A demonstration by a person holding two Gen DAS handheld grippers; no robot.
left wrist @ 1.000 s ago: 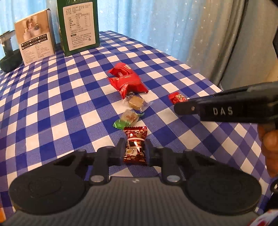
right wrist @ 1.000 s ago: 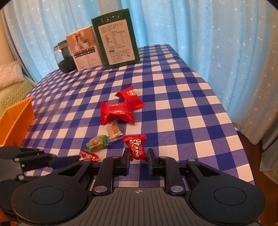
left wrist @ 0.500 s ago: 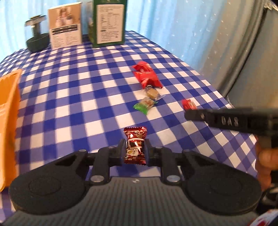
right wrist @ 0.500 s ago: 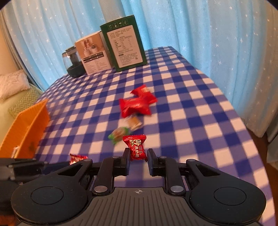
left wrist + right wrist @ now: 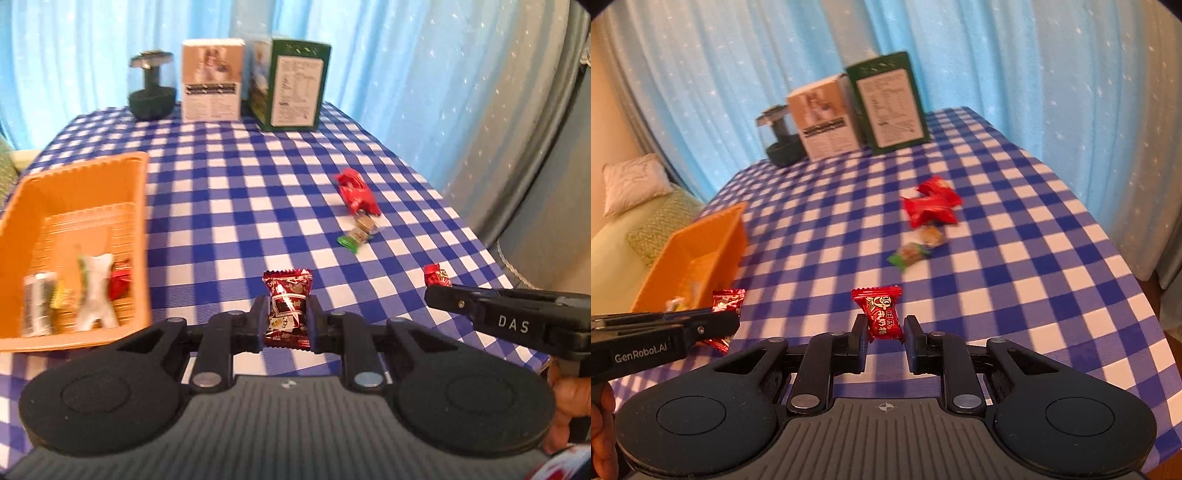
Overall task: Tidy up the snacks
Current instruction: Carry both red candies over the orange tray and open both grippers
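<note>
Snacks sit in both claws above the checked worktop [image 5: 229,206]: the left claw [image 5: 286,320] pinches a dark red candy [image 5: 287,308] beside the orange basket [image 5: 142,206]. The right claw [image 5: 885,334] grips a bright red candy [image 5: 881,314], while more wrapped sweets [image 5: 929,205] lie farther back.

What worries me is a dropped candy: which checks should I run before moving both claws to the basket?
1. Left claw shut on dark red candy: ok.
2. Right claw shut on bright red candy: ok, though gripped only at its lower end.
3. Orange basket in view with room inside: ok.
4. Claws apart from each other: ok.
5. Tablecloth free of loose snacks: not ok; red packets and green-wrapped candy lie there.
</note>
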